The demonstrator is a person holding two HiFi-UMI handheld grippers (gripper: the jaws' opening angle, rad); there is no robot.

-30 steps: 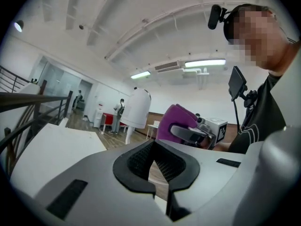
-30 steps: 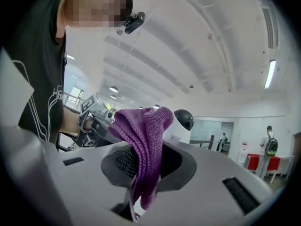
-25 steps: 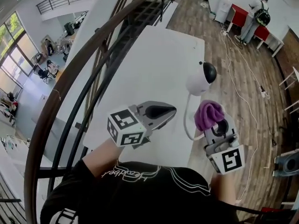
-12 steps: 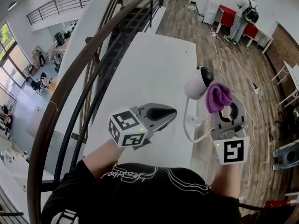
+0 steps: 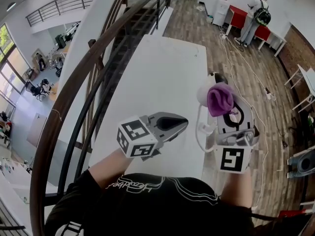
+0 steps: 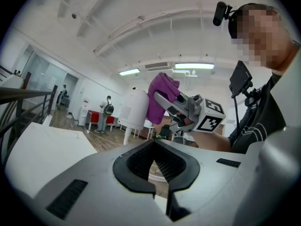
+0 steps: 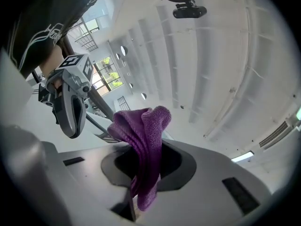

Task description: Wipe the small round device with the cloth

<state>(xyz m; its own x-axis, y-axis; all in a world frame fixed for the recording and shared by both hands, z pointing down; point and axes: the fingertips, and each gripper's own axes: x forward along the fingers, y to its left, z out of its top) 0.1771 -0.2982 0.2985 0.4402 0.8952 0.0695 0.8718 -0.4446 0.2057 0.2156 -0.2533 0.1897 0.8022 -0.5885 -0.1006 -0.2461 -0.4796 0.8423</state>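
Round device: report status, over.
Left hand-held gripper shut, empty. Right hand-held gripper shut on purple cloth, cloth at the round device. Nothing in the way.

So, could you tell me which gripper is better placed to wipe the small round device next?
Right. The right gripper clamps the purple cloth in its fingers, close beside the small round device. The left gripper is shut, empty and farther back.

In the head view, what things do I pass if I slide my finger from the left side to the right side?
brown handrail → left gripper → purple cloth → wooden floor
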